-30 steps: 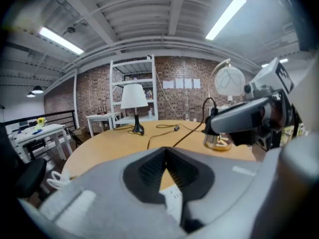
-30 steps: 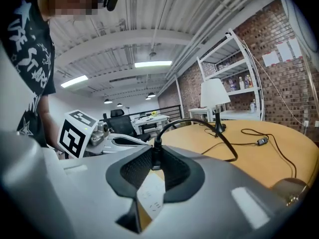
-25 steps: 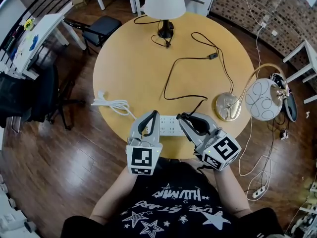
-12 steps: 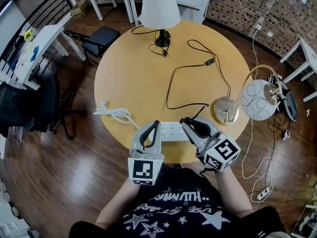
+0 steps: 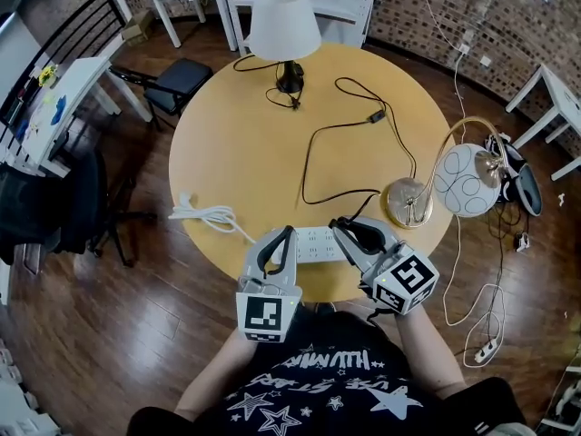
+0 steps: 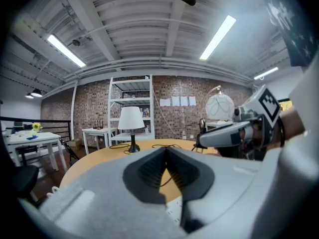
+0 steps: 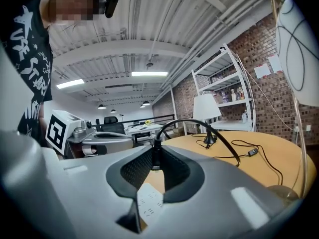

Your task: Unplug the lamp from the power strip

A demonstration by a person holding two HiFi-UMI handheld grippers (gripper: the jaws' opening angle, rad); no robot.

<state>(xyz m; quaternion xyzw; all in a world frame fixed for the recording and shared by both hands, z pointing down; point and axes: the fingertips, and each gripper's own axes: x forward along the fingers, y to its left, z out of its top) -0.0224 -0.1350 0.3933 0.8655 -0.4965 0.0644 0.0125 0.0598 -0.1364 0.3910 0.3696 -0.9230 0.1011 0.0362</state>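
Right gripper view: my R tool (image 7: 155,159) is clamped on the black plug (image 7: 156,148), directly over the power strip (image 7: 149,199), cord (image 7: 204,123) arching away. It lies crosswise at the counter (image 5: 227,153) edge. L tool (image 6: 166,152), tips together, sits at its left end. Can't tell if prongs are seated.

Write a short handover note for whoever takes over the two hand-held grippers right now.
Right hand-held gripper: shut on the black plug at its jaw tips.
Left hand-held gripper: shut, nothing held, over the left end of the power strip in the head view.
The strip lies at the near edge of the table. The plug's cord seems to run to the globe lamp.
Done: plug gripped. I cannot tell whether it has left the socket.
Left: pull it clear, steadying the strip if needed.
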